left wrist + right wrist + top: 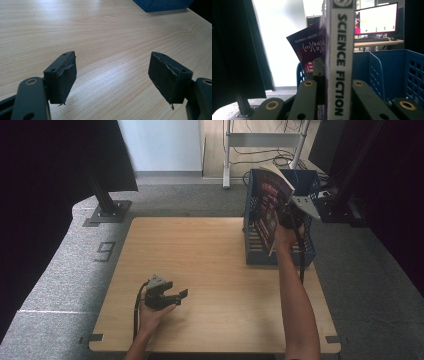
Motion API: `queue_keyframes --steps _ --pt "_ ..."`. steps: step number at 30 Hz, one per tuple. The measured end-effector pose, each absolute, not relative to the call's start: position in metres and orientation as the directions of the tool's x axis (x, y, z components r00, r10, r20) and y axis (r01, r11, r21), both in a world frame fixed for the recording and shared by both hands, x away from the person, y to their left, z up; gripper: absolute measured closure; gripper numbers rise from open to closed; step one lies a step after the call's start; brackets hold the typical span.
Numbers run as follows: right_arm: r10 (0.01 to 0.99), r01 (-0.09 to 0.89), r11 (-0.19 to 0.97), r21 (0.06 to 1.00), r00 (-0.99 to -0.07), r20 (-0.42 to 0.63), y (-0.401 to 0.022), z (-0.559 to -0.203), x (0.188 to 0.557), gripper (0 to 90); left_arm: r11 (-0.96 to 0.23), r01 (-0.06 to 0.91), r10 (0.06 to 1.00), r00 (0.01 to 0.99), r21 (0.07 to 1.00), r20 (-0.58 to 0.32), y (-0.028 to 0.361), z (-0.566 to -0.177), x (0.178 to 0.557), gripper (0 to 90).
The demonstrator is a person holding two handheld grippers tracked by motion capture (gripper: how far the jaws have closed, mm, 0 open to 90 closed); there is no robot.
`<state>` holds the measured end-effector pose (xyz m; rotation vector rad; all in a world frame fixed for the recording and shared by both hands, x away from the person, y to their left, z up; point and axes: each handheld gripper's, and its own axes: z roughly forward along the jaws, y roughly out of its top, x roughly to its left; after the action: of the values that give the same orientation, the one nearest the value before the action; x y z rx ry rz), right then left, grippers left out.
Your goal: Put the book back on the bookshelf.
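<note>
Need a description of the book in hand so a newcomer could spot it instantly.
Start at the wooden table and go to the blue slotted rack on its far right corner. The book is held above the rack, clamped in the jaws of the right gripper. It has a dark purple cover and a white spine reading SCIENCE FICTION; nothing else nearby bears print.

A pale wood-grain bench (210,270), smooth with a soft sheen, carries a blue plastic crate (306,251) with perforated, matt walls at its far right. The paperback book (270,200) held above the crate has a glossy dark cover and a white paper spine. The left tongs (112,80) are matt black plastic, their pads (166,76) faced with rough, frayed black rubber; the right tongs (337,85) are the same matt black. Grey, coarse carpet (60,265) covers the floor around.
</note>
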<state>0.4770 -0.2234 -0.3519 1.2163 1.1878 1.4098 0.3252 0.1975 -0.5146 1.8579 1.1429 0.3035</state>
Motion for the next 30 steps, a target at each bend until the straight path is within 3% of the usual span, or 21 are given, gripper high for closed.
queue_keyframes --steps 30 --pt "0.993 -0.034 -0.085 0.996 -0.088 0.082 -0.208 -0.351 0.501 81.6 -0.142 0.580 0.813 0.531 0.802 -0.240 0.204 -0.511 0.326 23.0"
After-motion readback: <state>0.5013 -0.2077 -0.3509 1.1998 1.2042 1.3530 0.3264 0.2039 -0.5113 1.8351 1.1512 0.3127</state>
